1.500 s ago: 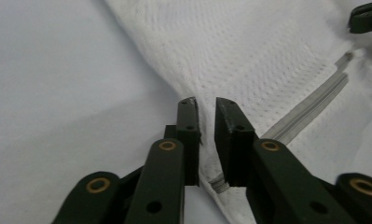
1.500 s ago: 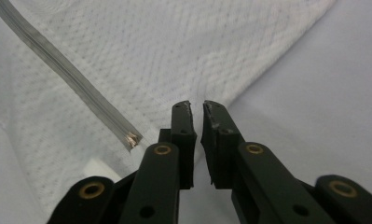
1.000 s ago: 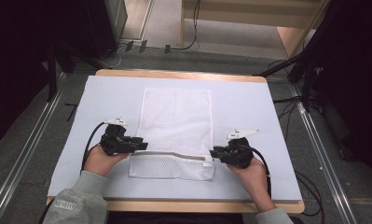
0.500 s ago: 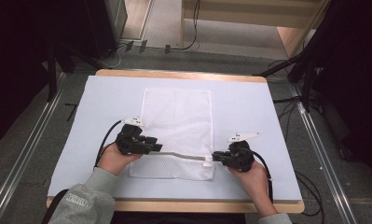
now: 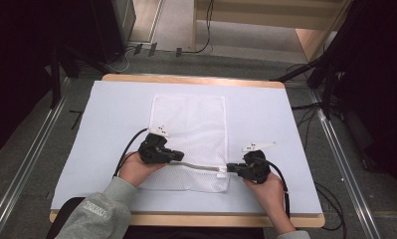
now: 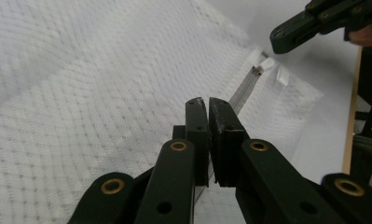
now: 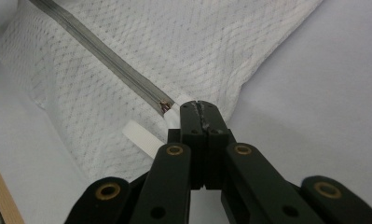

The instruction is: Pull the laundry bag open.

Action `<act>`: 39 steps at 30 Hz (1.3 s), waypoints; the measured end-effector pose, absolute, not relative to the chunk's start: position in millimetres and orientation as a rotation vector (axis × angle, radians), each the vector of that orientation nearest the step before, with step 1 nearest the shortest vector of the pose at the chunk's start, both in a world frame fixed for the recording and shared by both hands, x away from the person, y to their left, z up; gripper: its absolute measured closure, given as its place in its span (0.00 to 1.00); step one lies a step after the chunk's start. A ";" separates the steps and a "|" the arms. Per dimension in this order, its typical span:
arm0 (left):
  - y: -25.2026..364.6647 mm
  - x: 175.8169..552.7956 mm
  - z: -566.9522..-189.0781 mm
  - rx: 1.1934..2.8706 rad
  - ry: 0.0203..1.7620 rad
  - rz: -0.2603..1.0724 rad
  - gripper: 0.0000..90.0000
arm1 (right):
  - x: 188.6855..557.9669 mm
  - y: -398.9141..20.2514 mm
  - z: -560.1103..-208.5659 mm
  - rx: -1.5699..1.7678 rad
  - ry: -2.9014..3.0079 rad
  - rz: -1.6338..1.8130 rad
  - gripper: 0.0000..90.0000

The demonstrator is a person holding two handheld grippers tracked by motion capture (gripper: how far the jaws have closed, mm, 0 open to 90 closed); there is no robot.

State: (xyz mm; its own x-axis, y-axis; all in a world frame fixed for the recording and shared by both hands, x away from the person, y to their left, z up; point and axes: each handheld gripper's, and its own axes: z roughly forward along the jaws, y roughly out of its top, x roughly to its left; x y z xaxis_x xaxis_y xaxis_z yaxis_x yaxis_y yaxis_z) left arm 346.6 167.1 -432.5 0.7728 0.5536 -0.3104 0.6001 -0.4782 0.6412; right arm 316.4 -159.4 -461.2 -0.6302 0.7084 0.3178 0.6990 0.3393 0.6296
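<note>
**Two grippers at the zipper of a mesh bag**

We see a white mesh bag (image 5: 188,134) lying flat on the table (image 5: 265,114). The left gripper (image 6: 208,103) has its jaws pressed almost together on the grey zipper (image 6: 243,88), which runs away in front of it. The right gripper (image 7: 198,106) is squeezed tight at the zipper's end; it seems to pinch a white tab (image 7: 183,99) there.
</note>
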 end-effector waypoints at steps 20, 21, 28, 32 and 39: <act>159.9 349.3 -460.7 2.268 0.865 -0.115 0.90 | 318.2 -153.8 -466.7 1.349 2.596 1.147 1.00; 160.2 349.6 -460.6 2.266 0.865 -0.118 0.90 | 318.2 -153.8 -466.7 1.349 2.596 1.147 1.00; 162.0 349.4 -457.2 2.244 0.856 -0.104 0.79 | 312.7 -151.4 -465.2 1.335 2.627 1.148 1.00; 162.5 348.1 -454.0 2.225 0.852 -0.101 0.74 | 310.4 -146.1 -463.8 1.315 2.633 1.160 1.00; 160.0 348.4 -448.5 2.210 0.837 -0.102 0.72 | 310.7 -136.4 -462.9 1.259 2.634 1.168 1.00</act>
State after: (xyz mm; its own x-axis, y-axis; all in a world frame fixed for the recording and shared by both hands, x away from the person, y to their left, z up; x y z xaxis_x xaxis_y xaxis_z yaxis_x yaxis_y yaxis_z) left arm 348.4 160.0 -448.5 0.7822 0.5364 -0.3169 0.5967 -0.4987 0.6286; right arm 310.7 -136.4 -462.9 -0.6793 0.6700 0.2993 0.6717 0.4035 0.6213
